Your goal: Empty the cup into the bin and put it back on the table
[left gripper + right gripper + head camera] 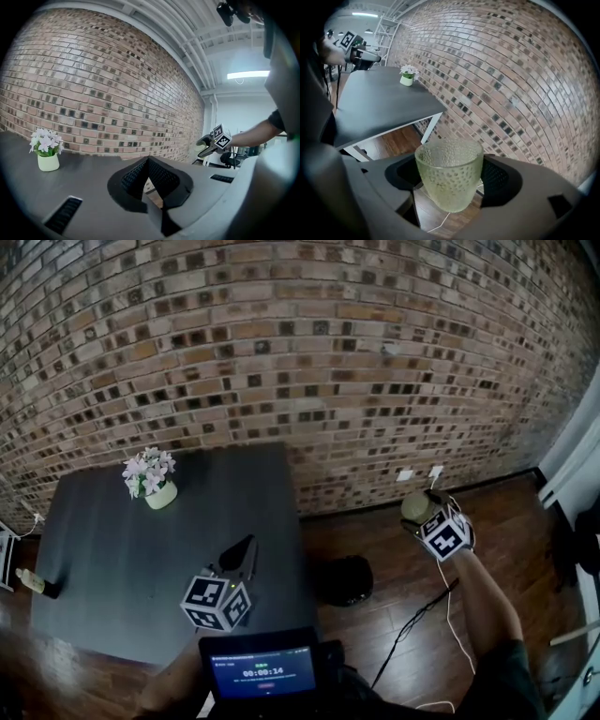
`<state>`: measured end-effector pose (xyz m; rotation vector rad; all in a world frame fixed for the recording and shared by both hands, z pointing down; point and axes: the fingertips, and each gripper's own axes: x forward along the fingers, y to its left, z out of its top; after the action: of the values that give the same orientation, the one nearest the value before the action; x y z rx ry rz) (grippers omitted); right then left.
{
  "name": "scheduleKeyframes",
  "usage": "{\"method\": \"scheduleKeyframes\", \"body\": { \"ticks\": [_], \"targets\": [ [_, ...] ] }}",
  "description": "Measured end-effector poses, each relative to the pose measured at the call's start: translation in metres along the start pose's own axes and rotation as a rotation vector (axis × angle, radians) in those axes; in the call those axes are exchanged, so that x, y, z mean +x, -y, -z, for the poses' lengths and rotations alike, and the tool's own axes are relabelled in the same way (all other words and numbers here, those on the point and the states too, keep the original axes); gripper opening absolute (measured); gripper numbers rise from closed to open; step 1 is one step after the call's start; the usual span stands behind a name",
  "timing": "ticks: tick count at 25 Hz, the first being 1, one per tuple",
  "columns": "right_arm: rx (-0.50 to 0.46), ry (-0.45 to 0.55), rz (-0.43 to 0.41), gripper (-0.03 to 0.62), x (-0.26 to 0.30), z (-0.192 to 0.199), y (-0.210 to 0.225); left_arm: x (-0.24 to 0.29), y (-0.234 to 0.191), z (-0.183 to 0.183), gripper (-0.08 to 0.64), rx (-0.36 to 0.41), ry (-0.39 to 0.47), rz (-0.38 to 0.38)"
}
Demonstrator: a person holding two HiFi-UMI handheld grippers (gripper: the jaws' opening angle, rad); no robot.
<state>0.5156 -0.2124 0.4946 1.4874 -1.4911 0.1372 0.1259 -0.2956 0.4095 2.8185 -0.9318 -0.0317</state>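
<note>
One dimpled, pale-green glass cup point(449, 164) was pinched by the right gripper point(450, 178).
It hung over the floor beyond the one table point(141, 549), near one dark bin point(345, 579); the left gripper point(148, 165) was pressed together, empty.

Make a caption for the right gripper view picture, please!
The right gripper holds a bumpy glass cup over the wooden floor, off the dark table.

Cup point(421, 503) in right claw point(416, 516), over floor point(506, 521)
</note>
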Motion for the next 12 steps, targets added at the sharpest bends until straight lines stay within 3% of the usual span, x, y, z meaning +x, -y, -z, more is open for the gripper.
{"method": "scheduleKeyframes", "body": {
  "ticks": [8, 12],
  "targets": [
    [-0.075, -0.049, 0.038, 0.390, 0.001, 0.001, 0.012, 0.000, -0.003, 0.004, 0.000, -0.014, 0.003, -0.016],
    [-0.161, -0.097, 0.057, 0.390, 0.003, 0.003, 0.014, -0.003, -0.007, 0.005, 0.000, -0.017, 0.001, -0.023]
  ]
}}
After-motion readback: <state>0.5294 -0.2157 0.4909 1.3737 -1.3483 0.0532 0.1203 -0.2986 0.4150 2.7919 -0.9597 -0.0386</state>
